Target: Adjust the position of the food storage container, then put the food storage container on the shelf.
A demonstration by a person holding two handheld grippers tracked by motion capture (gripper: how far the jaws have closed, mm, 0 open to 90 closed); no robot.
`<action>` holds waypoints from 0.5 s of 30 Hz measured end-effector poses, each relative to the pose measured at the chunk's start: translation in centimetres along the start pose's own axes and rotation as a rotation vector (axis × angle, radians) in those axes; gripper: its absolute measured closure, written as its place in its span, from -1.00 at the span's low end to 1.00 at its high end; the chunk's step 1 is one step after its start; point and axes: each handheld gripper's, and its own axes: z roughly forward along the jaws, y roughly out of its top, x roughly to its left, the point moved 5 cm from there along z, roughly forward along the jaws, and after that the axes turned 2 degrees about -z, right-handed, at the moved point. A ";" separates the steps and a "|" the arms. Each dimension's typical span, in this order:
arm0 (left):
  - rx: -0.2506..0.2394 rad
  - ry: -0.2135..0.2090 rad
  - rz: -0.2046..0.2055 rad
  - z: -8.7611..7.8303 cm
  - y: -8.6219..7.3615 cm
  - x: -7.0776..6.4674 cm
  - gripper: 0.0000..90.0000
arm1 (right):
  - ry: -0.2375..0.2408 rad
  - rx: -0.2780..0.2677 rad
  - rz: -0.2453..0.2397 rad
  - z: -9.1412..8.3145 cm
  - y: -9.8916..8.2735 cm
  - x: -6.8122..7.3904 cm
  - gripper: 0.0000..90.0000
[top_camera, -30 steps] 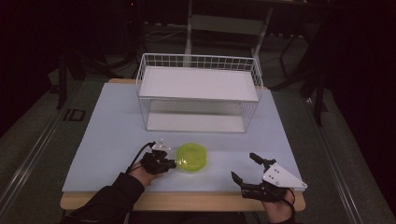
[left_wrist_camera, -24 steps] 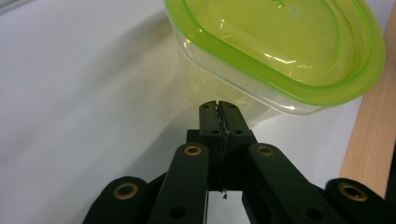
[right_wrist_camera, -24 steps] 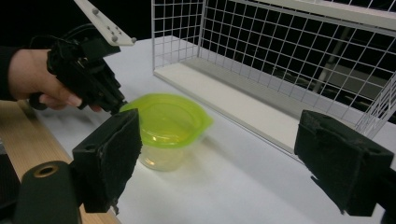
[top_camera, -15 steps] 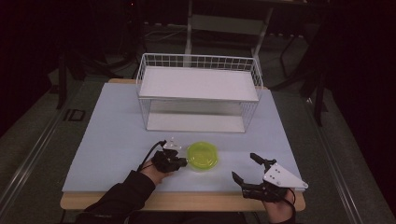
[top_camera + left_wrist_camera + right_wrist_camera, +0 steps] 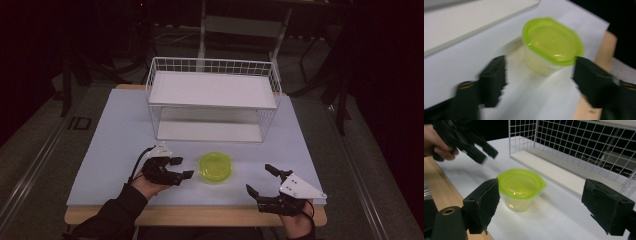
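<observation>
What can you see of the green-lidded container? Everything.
The container is a small tub of clear, plastic-looking material with a bright yellow-green lid, closed. It stands upright on the white table cover, in front of the wire rack, between the left gripper and the right gripper. Neither touches it. Contents can't be made out.

There is one tub (image 5: pixel 215 167) with one green lid (image 5: pixel 521 182) on it. There is one wire rack (image 5: pixel 212 100), and it has two white shelves, one upper and one lower. There is one desk (image 5: pixel 110 145), covered by one pale sheet. There are two grippers: one left gripper (image 5: pixel 184 167) and one right gripper (image 5: pixel 260 180). Each gripper has two black fingers (image 5: pixel 482 203), so four fingers in total. Two hands hold them.
</observation>
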 end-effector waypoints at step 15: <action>-0.190 -0.058 0.143 -3.3 -0.1 -4.5 -0.97 | 0.027 0.015 -0.001 -0.1 0.8 0.3 -0.68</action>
